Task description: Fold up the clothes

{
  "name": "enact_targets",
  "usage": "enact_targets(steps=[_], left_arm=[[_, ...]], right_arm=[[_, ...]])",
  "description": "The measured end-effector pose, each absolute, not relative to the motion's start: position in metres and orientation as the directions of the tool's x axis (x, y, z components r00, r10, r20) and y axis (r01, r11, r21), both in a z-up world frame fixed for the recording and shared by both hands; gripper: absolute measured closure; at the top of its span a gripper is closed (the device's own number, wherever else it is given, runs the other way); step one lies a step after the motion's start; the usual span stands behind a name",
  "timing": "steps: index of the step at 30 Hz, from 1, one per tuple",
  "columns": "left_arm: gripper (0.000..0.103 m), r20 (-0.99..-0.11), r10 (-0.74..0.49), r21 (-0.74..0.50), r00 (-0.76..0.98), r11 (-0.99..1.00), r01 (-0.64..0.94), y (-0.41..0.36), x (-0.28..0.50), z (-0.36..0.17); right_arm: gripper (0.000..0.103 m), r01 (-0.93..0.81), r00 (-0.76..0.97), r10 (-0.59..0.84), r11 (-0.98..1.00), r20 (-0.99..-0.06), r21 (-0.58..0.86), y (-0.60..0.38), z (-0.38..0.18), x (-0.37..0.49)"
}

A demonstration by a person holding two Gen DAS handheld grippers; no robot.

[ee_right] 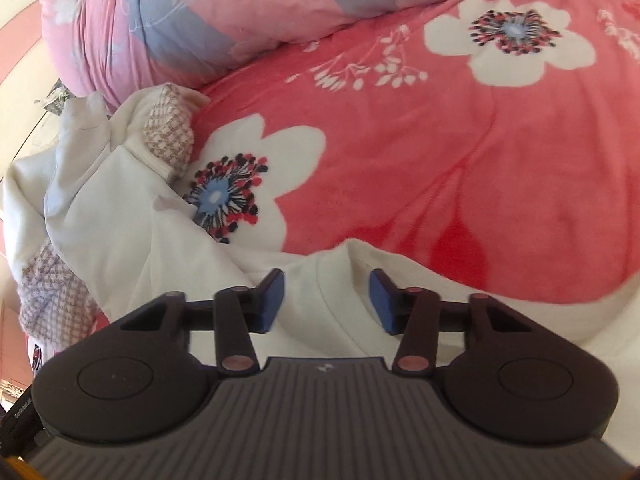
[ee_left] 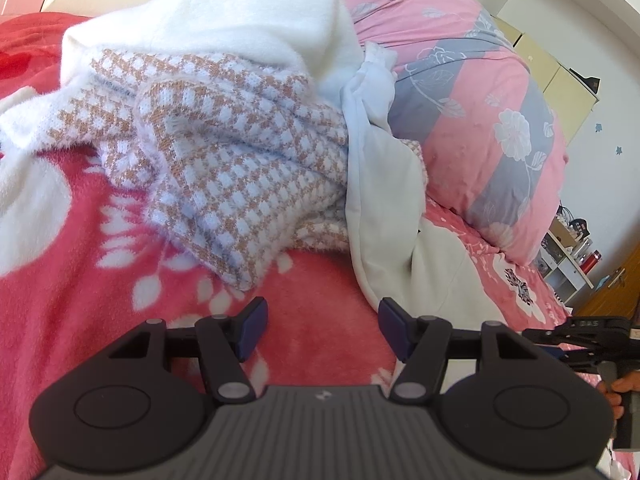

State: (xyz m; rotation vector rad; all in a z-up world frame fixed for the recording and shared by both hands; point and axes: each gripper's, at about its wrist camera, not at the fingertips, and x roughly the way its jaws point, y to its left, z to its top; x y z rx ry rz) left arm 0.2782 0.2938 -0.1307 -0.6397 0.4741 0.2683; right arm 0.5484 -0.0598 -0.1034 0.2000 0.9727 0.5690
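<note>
White garment (ee_right: 132,216) under open right gripper (ee_right: 326,300)

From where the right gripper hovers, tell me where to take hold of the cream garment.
Probably grip the raised fold of the cream garment lying between the open right gripper pads. Come down from above and close across the ridge: it stands up off the red floral blanket, while the rest lies flat or bunched with the checked sweater.
</note>
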Motion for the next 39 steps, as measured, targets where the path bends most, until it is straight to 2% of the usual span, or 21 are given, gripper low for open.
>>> enact_targets(steps=[1,3,4,9,16,20,24,26,27,28,32,35,37,39], left_arm=[[0.04,-0.501,0.095,-0.507,0.86,0.773,-0.381,0.294,0.278,-0.131],[0.04,-0.501,0.094,-0.508,0.86,0.773,-0.381,0.294,0.278,-0.131],[0.04,-0.501,0.094,-0.509,0.86,0.772,-0.381,0.294,0.278,-0.131],[0.04,-0.501,0.09,-0.514,0.861,0.769,-0.379,0.295,0.278,-0.132],[0.04,-0.501,0.09,-0.513,0.861,0.77,-0.379,0.294,0.278,-0.131],[0.04,-0.501,0.089,-0.513,0.861,0.77,-0.379,0.294,0.278,-0.131],[0.04,-0.5,0.088,-0.516,0.862,0.769,-0.378,0.295,0.277,-0.131],[0.04,-0.5,0.087,-0.517,0.862,0.768,-0.378,0.295,0.277,-0.132],[0.04,-0.5,0.087,-0.518,0.862,0.768,-0.378,0.295,0.277,-0.132],[0.04,-0.5,0.087,-0.518,0.862,0.767,-0.378,0.295,0.277,-0.132],[0.04,-0.498,0.089,-0.524,0.862,0.762,-0.381,0.295,0.277,-0.132],[0.04,-0.498,0.09,-0.526,0.863,0.759,-0.383,0.295,0.277,-0.132],[0.04,-0.497,0.09,-0.526,0.863,0.759,-0.383,0.295,0.277,-0.132],[0.04,-0.498,0.091,-0.524,0.863,0.761,-0.383,0.294,0.276,-0.131]], right_arm=[[0.076,-0.374,0.429,0.533,0.84,-0.73,0.393,-0.055,-0.105,0.55],[0.095,-0.388,0.446,0.509,0.851,-0.736,0.353,-0.049,-0.107,0.551],[0.098,-0.395,0.459,0.5,0.855,-0.735,0.335,-0.046,-0.108,0.551],[0.099,-0.417,0.558,0.468,0.872,-0.686,0.256,-0.038,-0.101,0.551],[0.099,-0.393,0.625,0.382,0.907,-0.681,0.149,-0.031,-0.128,0.569],[0.1,-0.374,0.654,0.389,0.912,-0.649,0.17,-0.036,-0.137,0.572],[0.093,-0.246,0.622,0.468,0.878,-0.627,0.411,-0.066,-0.132,0.583],[0.071,-0.152,0.626,0.497,0.833,-0.601,0.531,-0.087,-0.129,0.587],[0.049,-0.104,0.629,0.511,0.803,-0.586,0.587,-0.097,-0.128,0.59],[0.045,-0.061,0.635,0.519,0.773,-0.572,0.632,-0.107,-0.125,0.592],[0.046,-0.065,0.669,0.516,0.758,-0.535,0.649,-0.122,-0.106,0.585],[0.062,-0.239,0.625,0.579,0.78,-0.524,0.578,-0.099,-0.085,0.567],[0.077,-0.377,0.551,0.6,0.799,-0.581,0.468,-0.066,-0.076,0.549],[0.081,-0.48,0.469,0.589,0.795,-0.658,0.371,-0.032,-0.08,0.537]])
